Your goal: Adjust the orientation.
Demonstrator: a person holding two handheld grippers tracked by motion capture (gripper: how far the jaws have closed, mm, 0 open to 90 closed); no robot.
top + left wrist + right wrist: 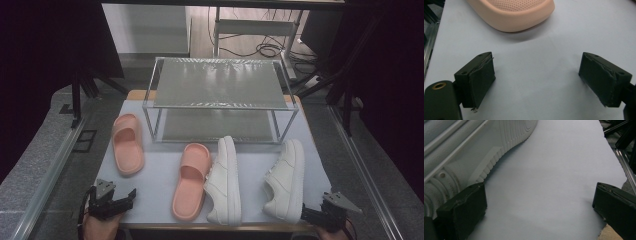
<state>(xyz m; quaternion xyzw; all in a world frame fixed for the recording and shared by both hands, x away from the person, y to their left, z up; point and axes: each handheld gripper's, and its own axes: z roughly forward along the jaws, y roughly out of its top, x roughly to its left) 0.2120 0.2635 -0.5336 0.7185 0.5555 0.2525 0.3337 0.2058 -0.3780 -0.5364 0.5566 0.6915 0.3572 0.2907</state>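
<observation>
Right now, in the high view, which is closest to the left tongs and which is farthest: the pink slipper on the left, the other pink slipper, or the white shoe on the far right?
From the left tongs:
1. Left pink slipper, just above the tongs.
2. Middle pink slipper, to their right; nearly as close.
3. Far-right white shoe, across the table near the right tongs.

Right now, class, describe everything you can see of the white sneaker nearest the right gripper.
The white sneaker lies on its side on the white table sheet, its ribbed sole facing right. The upper looks like smooth leather-like material, the sole like moulded rubber. It lies lengthwise, one end toward the metal rack, the other near the table's front edge. The right gripper, jaws open, sits close beside that near end; whether they touch cannot be told.
</observation>
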